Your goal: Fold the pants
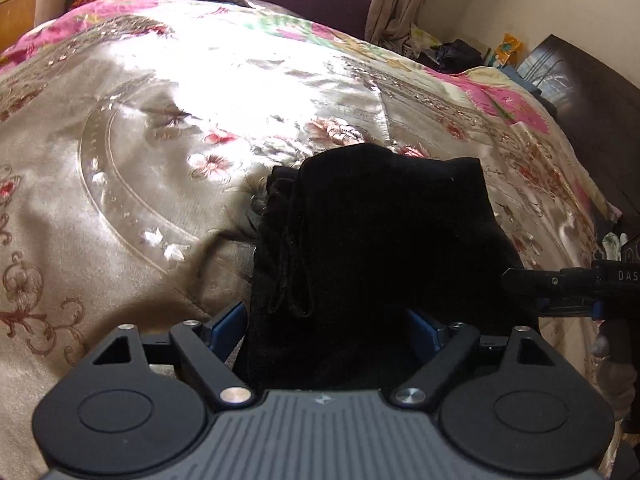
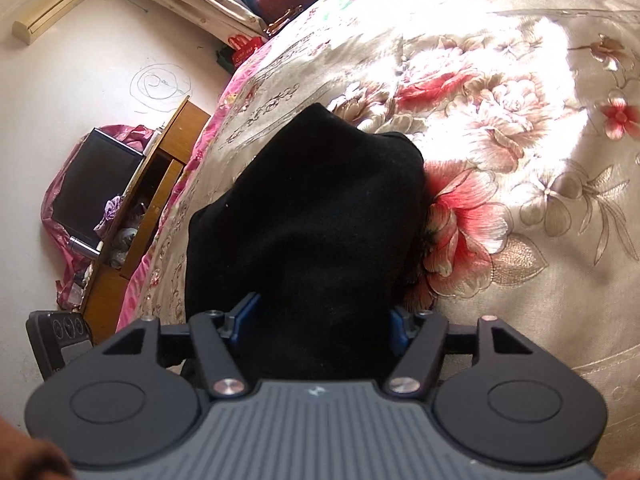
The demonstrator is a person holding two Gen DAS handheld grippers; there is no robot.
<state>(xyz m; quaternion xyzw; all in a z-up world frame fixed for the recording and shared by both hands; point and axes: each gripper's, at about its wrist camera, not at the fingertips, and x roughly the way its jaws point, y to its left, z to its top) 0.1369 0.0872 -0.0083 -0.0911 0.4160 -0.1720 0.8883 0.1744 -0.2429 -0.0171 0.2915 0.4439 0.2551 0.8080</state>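
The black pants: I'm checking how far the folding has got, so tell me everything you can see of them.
The black pants are soft, matte, dark fabric, bunched into a compact, thick bundle on the floral satin bedspread. Layered edges and a thin cord show on its side in the left wrist view. The bundle lies between the wide-set jaws of the left gripper, and likewise of the right gripper; whether any pad presses the cloth cannot be told. Folds inside the bundle are too dark to read.

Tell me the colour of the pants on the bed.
Plain black pants, no visible pattern; clearest in the right wrist view against the floral bedspread.
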